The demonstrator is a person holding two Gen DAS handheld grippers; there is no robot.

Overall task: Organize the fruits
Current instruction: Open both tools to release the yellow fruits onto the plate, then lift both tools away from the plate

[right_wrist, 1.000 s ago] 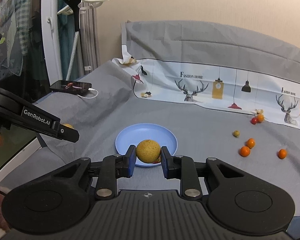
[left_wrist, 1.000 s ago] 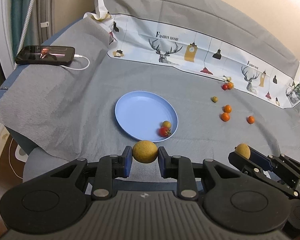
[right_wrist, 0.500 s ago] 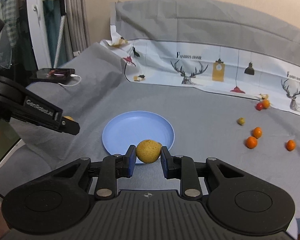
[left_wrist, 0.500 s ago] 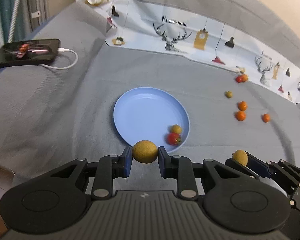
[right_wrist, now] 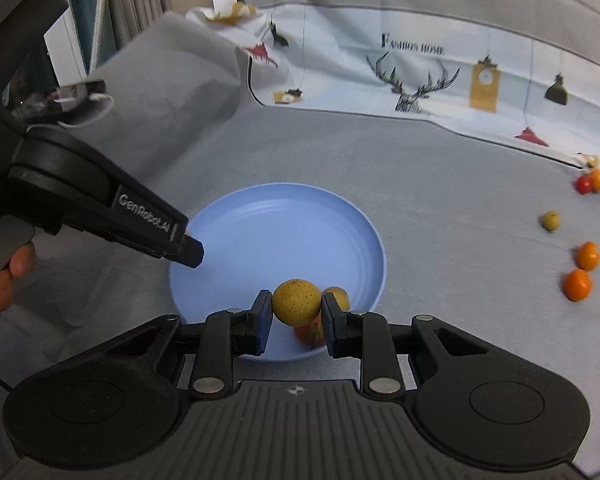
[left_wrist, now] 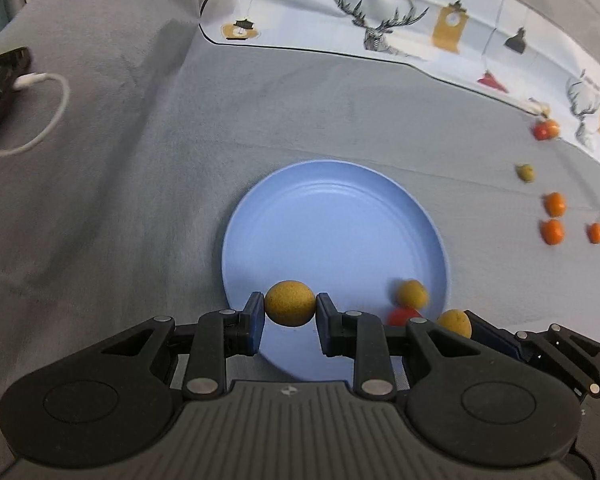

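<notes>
In the left wrist view my left gripper (left_wrist: 290, 309) is shut on a round yellow fruit (left_wrist: 290, 299), just over the near rim of the blue plate (left_wrist: 332, 224). A small yellow fruit (left_wrist: 411, 294) and a red tomato (left_wrist: 403, 315) lie in the plate's near right part. In the right wrist view my right gripper (right_wrist: 296, 312) is shut on a second yellow fruit (right_wrist: 296, 300), also above the plate (right_wrist: 276, 232) near its front edge. The left gripper (right_wrist: 186, 245) reaches in from the left over the plate's rim.
Several small orange fruits (left_wrist: 555, 204), a greenish one (left_wrist: 525, 173) and a red one (left_wrist: 542, 131) lie loose on the grey cloth right of the plate. A phone (left_wrist: 0, 76) with a white cable (left_wrist: 48, 120) lies at the far left. A patterned cloth (left_wrist: 420, 20) runs along the back.
Both grippers have come forward and down toward the plate, each still holding its yellow fruit. The fruits now hang over the plate's near edge.
</notes>
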